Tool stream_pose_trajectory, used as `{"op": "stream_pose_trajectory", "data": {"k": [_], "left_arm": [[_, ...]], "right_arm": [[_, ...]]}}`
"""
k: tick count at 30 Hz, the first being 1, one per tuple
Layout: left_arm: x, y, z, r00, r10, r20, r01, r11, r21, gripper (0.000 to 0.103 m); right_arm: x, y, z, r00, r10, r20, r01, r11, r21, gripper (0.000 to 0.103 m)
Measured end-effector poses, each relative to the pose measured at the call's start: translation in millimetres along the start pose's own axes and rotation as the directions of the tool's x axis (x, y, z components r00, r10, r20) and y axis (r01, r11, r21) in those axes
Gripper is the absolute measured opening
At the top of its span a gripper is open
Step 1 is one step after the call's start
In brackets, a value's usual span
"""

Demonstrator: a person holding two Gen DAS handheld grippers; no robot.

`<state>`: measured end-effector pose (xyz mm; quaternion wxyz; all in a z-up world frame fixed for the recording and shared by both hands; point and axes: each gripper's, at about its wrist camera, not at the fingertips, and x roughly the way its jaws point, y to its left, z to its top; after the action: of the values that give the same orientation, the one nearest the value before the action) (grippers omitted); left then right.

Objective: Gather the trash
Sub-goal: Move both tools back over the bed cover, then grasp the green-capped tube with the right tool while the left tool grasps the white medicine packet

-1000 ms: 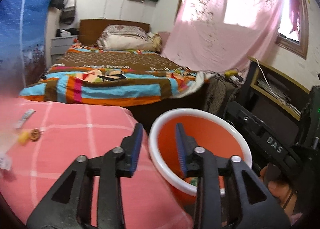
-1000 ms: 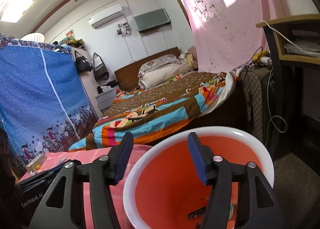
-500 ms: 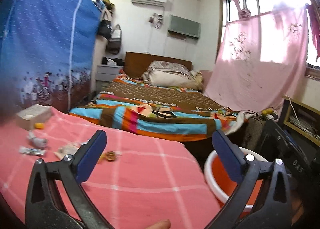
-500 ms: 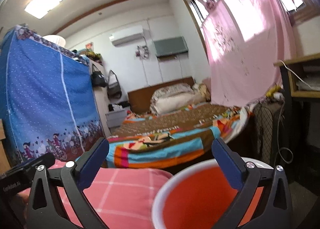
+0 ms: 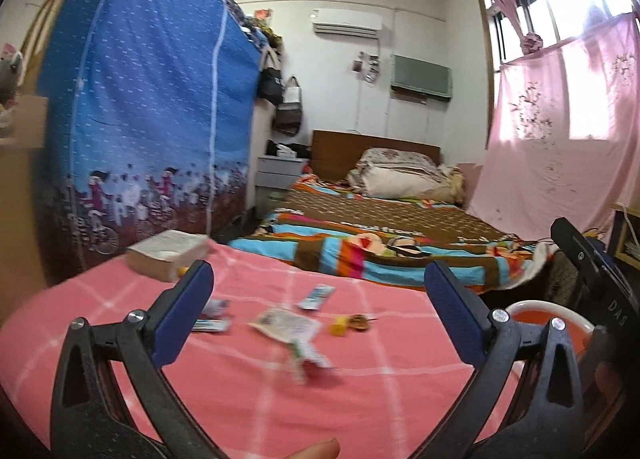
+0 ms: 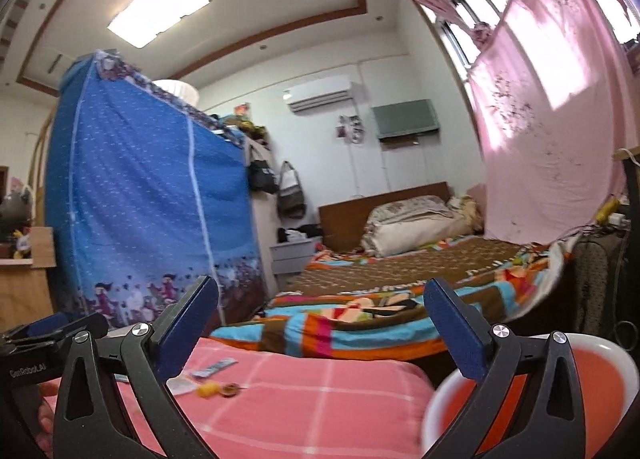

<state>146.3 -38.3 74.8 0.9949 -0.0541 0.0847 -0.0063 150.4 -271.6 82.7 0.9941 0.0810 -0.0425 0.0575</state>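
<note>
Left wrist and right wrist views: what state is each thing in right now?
Left gripper: fingers wide open, empty.
Right gripper: fingers wide open, empty.
Bin: upright beside the table, open top.
Wrappers: scattered loose on the pink cloth.
Yellow piece: lying on the cloth, untouched.
Box: resting at the table's far corner.

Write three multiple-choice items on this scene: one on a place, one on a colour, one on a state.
1. Where does the bin stand?
A. on the bed
B. beside the table's right edge
C. on the table

2. What colour is the tablecloth?
A. green
B. pink checked
C. white

3. How do the jaws of the left gripper stand?
A. wide open, empty
B. shut on a wrapper
C. shut on the bin

Key: 1 B, its white rim sits past the cloth's right edge; 2 B, pink with pale lines; 3 A, wrappers lie on the cloth beyond the spread jaws.
</note>
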Motion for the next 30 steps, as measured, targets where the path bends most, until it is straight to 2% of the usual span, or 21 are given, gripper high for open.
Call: {"op": "stream_pose_trajectory", "data": {"k": [10,13,17,20,23,26,27,28,30], "left_arm": [[-12,51,-2,0.995,0.100,0.028,-0.100,0.995,0.011,0.103],[-10,67,-3,0.993,0.118,0.014,-0.118,0.993,0.026,0.103],[-1,86,-3,0.992,0.122,-0.044,-0.121,0.992,0.019,0.103],[15,102,-3,0.985,0.119,-0.127,-0.120,0.993,-0.007,0.103],[33,117,-6,0.965,0.126,-0.231,-0.138,0.990,-0.036,0.103],[48,126,-11,0.941,0.121,-0.317,-0.142,0.989,-0.046,0.102],[53,129,-13,0.932,0.109,-0.346,-0.135,0.989,-0.053,0.100],[57,131,-16,0.924,0.096,-0.369,-0.126,0.990,-0.059,0.097],[65,136,-20,0.906,0.054,-0.420,-0.096,0.992,-0.079,0.091]], "right_arm": [[20,56,-18,0.991,0.126,-0.052,-0.130,0.989,-0.072,0.103],[26,71,-25,0.984,0.158,-0.086,-0.166,0.981,-0.098,0.103],[37,89,-35,0.965,0.191,-0.181,-0.215,0.969,-0.123,0.103],[53,104,-45,0.932,0.212,-0.295,-0.257,0.958,-0.124,0.103],[66,118,-59,0.892,0.223,-0.392,-0.293,0.948,-0.128,0.103],[75,126,-72,0.849,0.241,-0.469,-0.334,0.934,-0.124,0.090],[80,131,-76,0.828,0.248,-0.503,-0.352,0.928,-0.121,0.086],[81,132,-81,0.817,0.250,-0.520,-0.359,0.925,-0.120,0.085],[87,136,-88,0.785,0.252,-0.565,-0.378,0.919,-0.115,0.077]]}}
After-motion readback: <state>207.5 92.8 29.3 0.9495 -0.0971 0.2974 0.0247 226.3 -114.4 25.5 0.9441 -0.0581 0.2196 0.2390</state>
